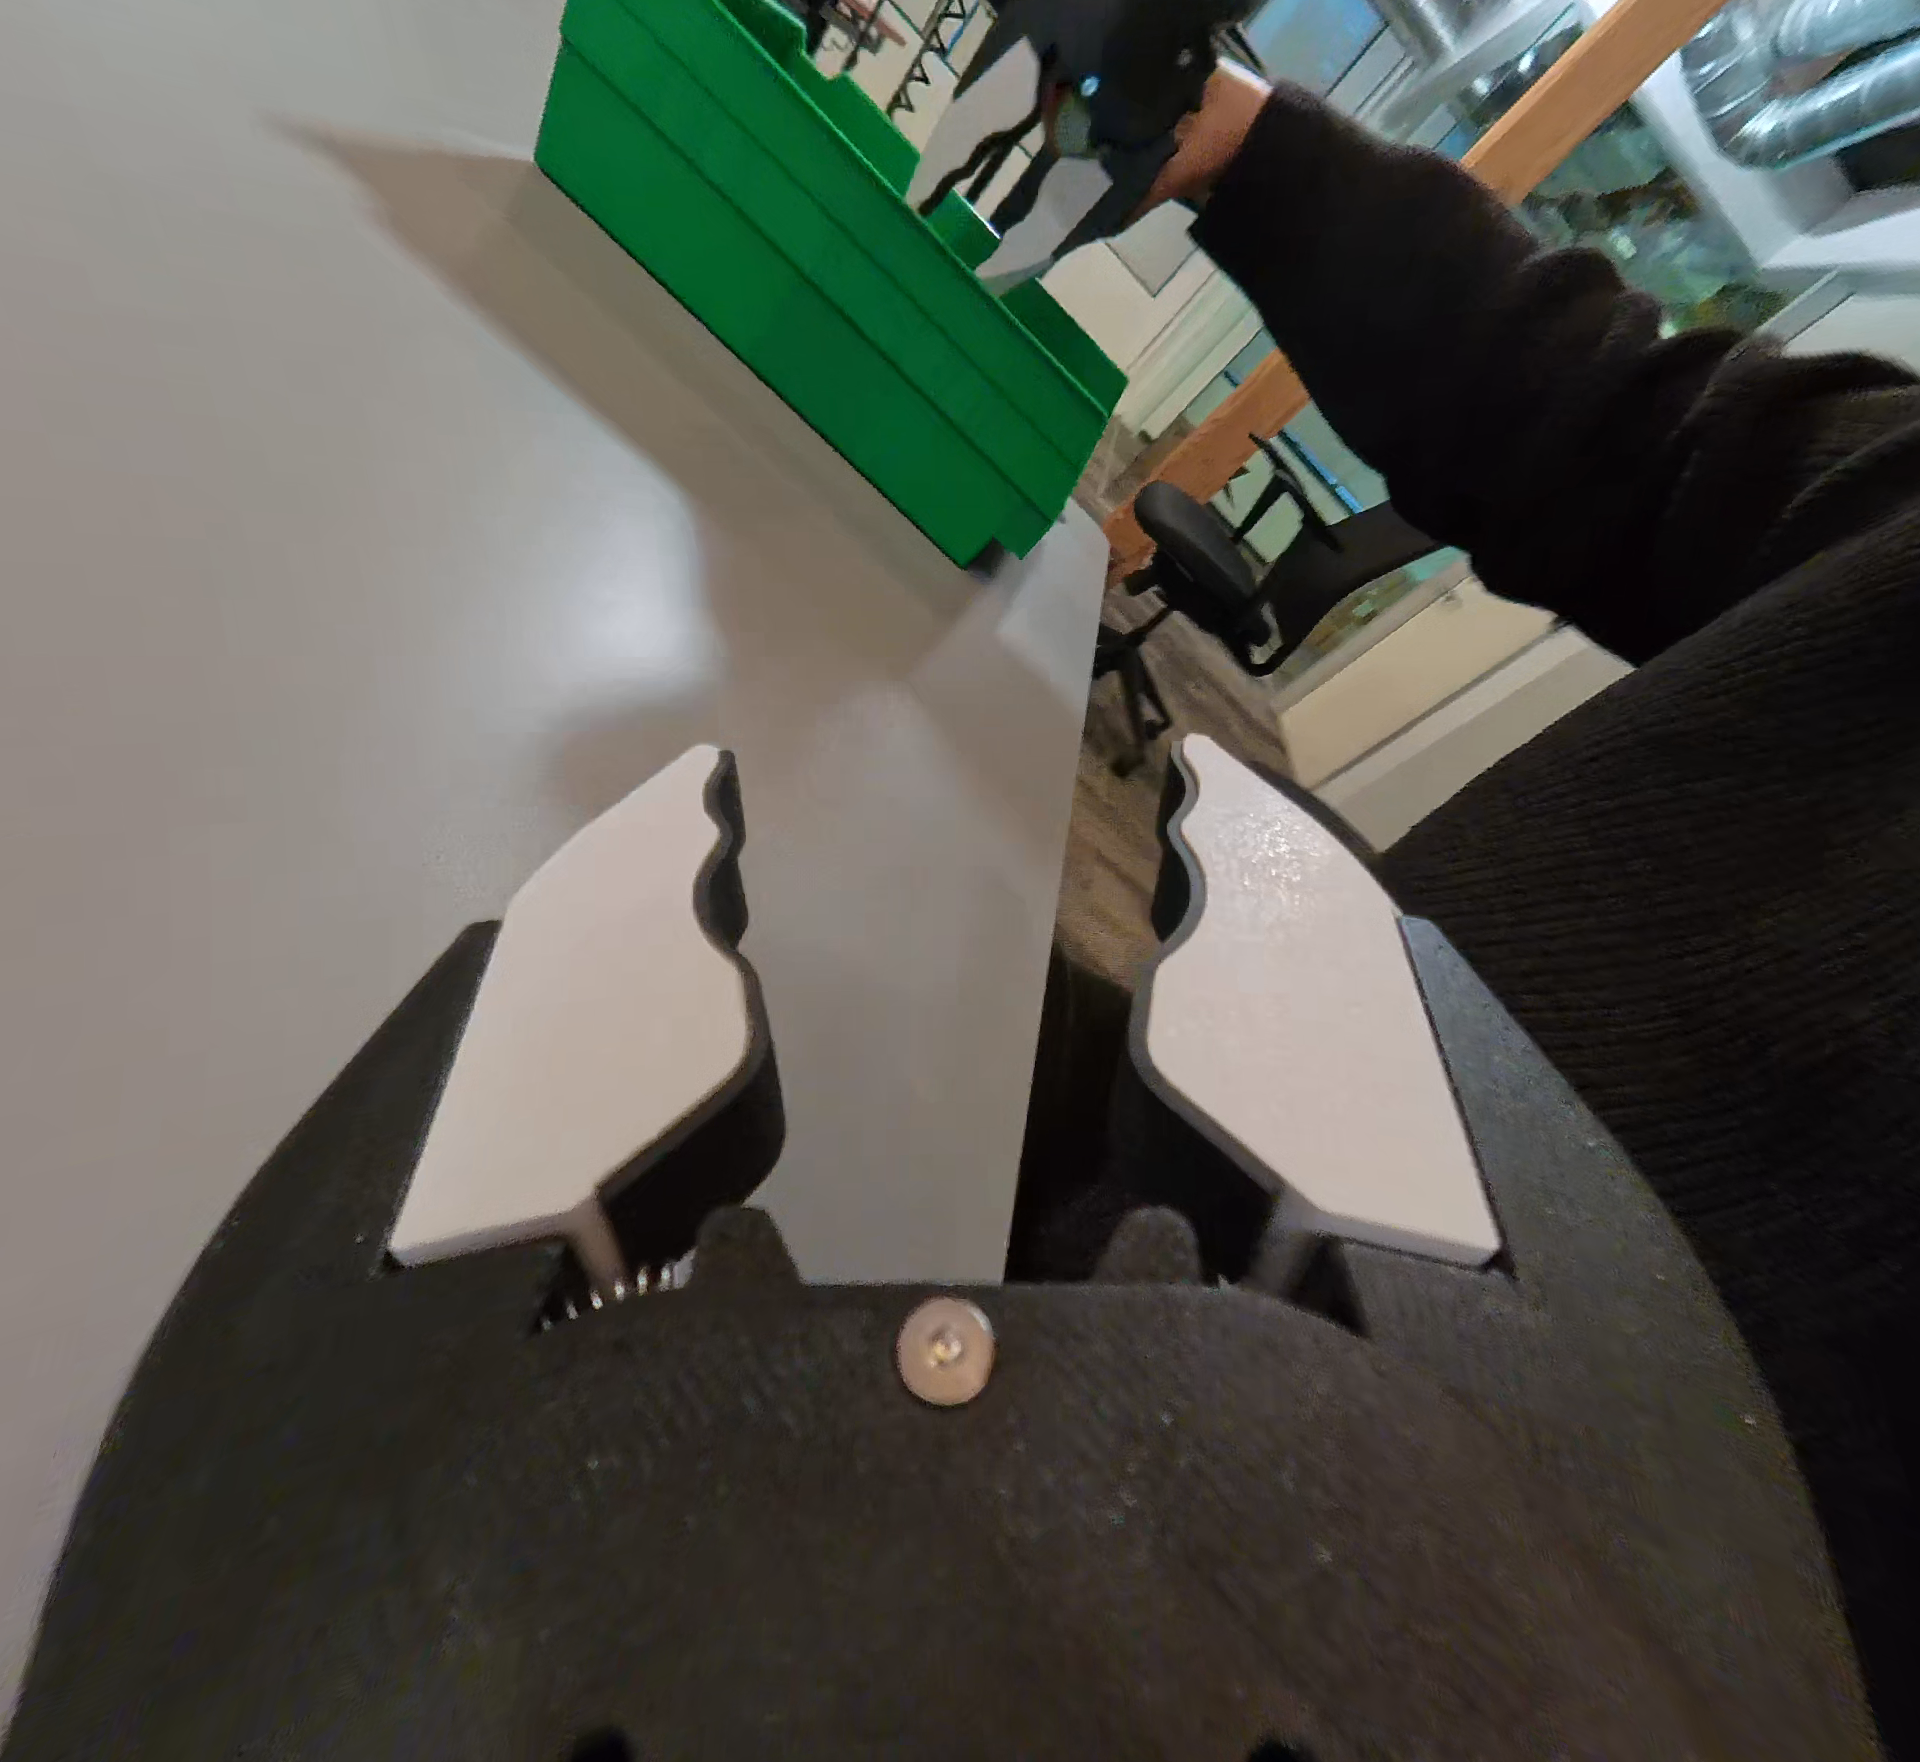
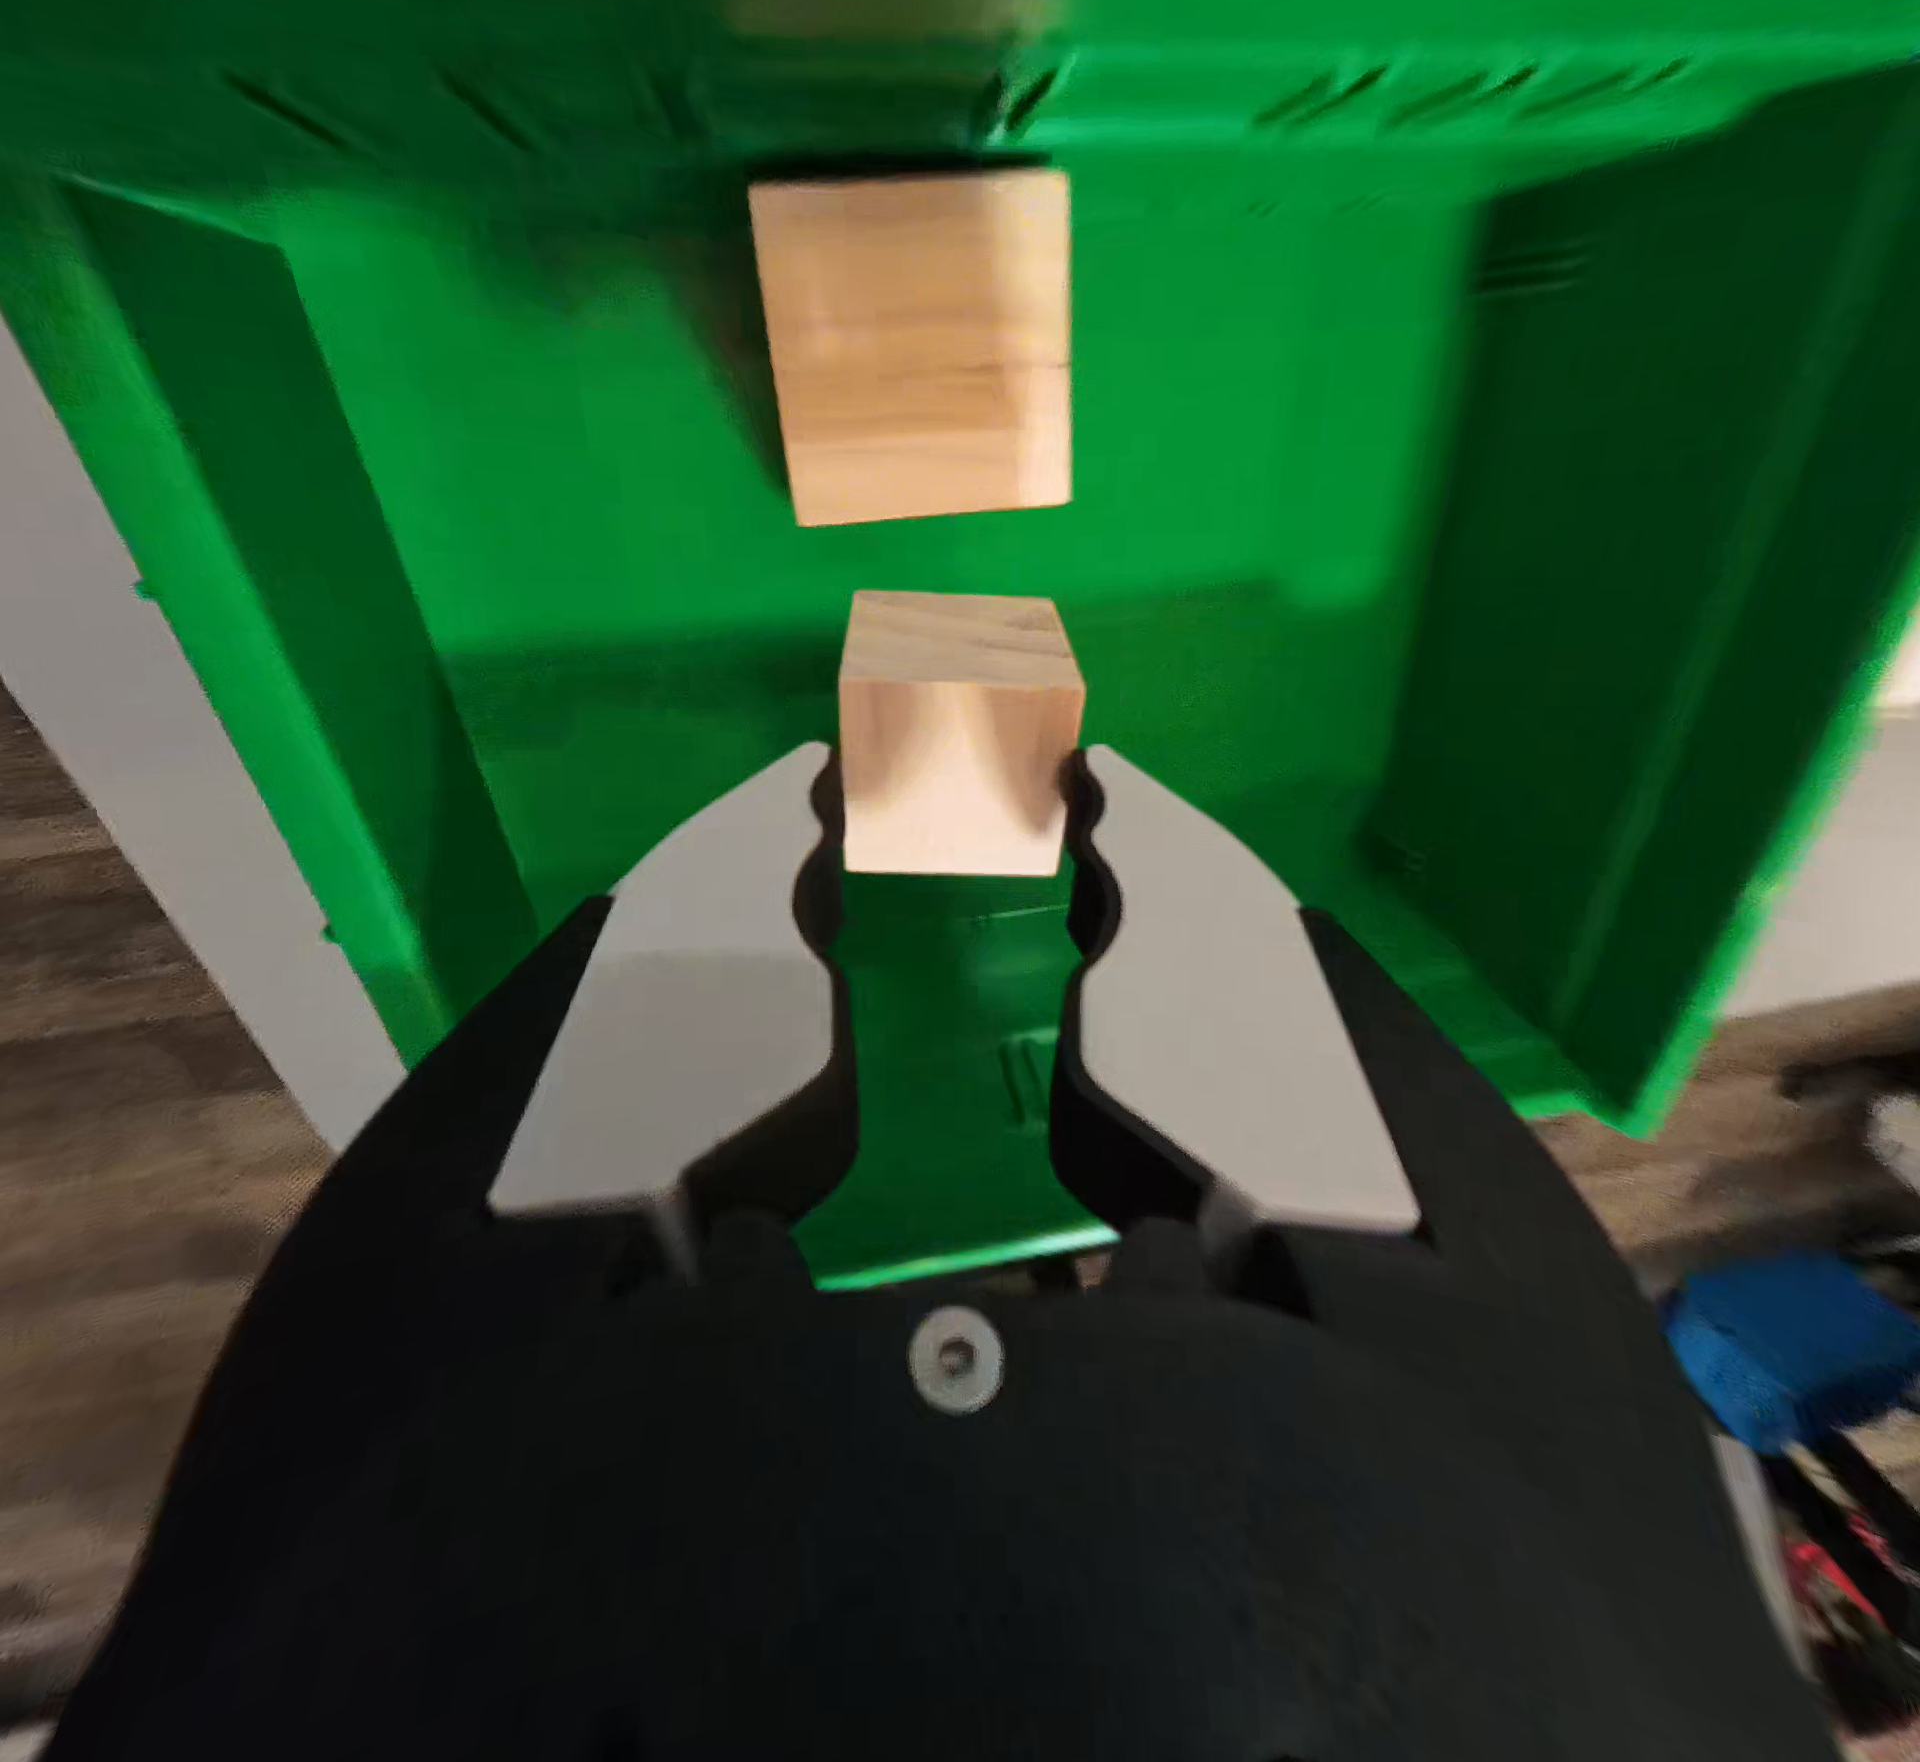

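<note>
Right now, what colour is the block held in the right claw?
Pale natural wood, light tan with faint grain. The block shows best in the right wrist view, pinched in the right claw.

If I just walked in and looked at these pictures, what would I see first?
The big bright green bin would catch your eye first, filling most of the right wrist view. Over it, the right gripper pinches a small wooden cube between its fingertips, and a bigger wooden block lies farther back on the bin's floor. In the left wrist view, the left gripper is open and holds nothing, low over the edge of the grey table.
</note>
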A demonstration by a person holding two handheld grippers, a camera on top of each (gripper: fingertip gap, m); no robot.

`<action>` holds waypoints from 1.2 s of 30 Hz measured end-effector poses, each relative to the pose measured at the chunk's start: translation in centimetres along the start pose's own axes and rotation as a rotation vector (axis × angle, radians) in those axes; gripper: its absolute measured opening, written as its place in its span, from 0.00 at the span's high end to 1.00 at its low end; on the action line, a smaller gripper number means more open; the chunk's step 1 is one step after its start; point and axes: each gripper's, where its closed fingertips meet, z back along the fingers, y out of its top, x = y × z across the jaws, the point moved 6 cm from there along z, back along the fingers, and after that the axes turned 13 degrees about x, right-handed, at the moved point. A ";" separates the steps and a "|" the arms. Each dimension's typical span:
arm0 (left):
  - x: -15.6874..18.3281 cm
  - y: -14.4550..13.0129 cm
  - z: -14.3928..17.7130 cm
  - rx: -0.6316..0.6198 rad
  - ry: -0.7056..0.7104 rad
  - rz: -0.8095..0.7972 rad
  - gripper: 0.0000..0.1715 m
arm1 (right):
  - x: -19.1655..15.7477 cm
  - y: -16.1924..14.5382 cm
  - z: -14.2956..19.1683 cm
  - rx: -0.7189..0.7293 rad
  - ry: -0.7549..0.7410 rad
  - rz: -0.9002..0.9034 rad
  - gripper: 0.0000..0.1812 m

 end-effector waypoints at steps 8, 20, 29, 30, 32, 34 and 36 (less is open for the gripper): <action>-0.8 0.6 0.1 0.076 0.037 0.089 0.56 | 0.1 -1.8 -3.5 -0.077 0.103 0.010 0.77; -1.5 0.1 0.2 0.059 0.052 0.106 0.57 | 0.1 -1.0 -4.2 -0.048 0.116 0.029 0.77; -1.5 0.0 0.1 0.037 0.036 0.118 0.57 | 0.0 -0.6 -4.4 -0.072 0.108 0.041 0.77; -1.5 0.0 0.2 0.039 0.036 0.119 0.57 | 0.0 -0.6 -4.4 -0.073 0.108 0.041 0.77; -1.5 0.0 0.2 0.038 0.034 0.120 0.58 | 0.0 -0.6 -4.4 -0.076 0.110 0.039 0.77; -1.5 0.0 0.2 0.033 0.032 0.121 0.58 | 0.0 -0.4 -4.4 -0.071 0.115 0.034 0.77; -1.5 -0.1 0.2 0.031 0.032 0.122 0.58 | 0.0 -0.4 -4.4 -0.081 0.117 0.040 0.77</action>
